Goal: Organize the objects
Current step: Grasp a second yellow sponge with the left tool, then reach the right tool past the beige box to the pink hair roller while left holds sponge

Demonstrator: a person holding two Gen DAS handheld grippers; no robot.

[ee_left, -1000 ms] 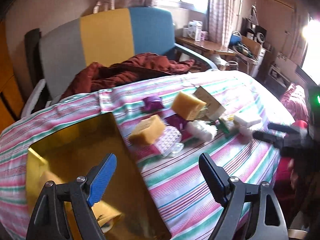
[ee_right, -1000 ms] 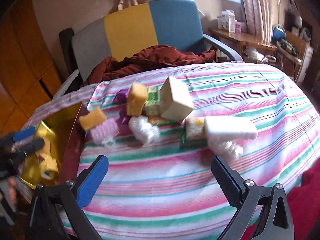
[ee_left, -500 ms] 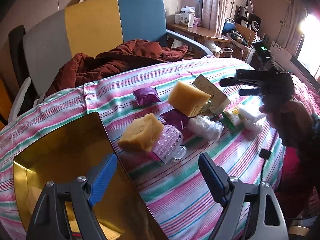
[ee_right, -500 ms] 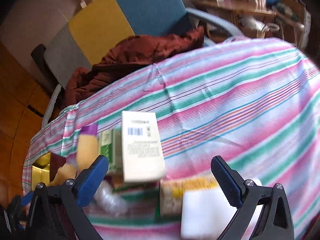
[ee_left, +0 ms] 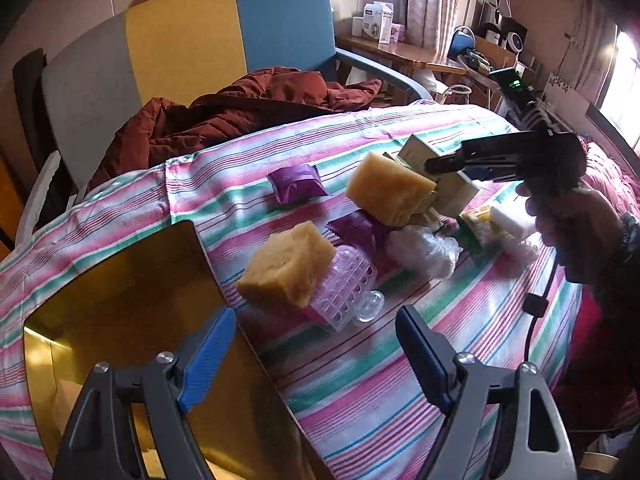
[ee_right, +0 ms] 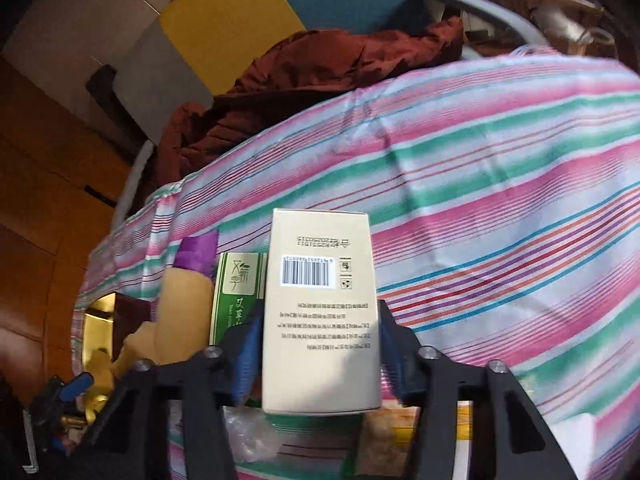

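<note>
Right wrist view: right hand-held gripper [ee_right: 320,344] clamps smooth rectangular beige carton [ee_right: 320,312] (barcoded); left hand-held gripper [ee_left: 316,348] gapes wide.

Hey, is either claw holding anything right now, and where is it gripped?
The right claw is shut on the beige barcode box, gripping its two long sides near the lower end. The left claw is open and holds nothing.

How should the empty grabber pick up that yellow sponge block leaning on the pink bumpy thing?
Grip the sponge block across its two flat side faces, coming from the near side, where the open left gripper already faces it. It leans on the pink tray, so squeeze the upper half.
</note>
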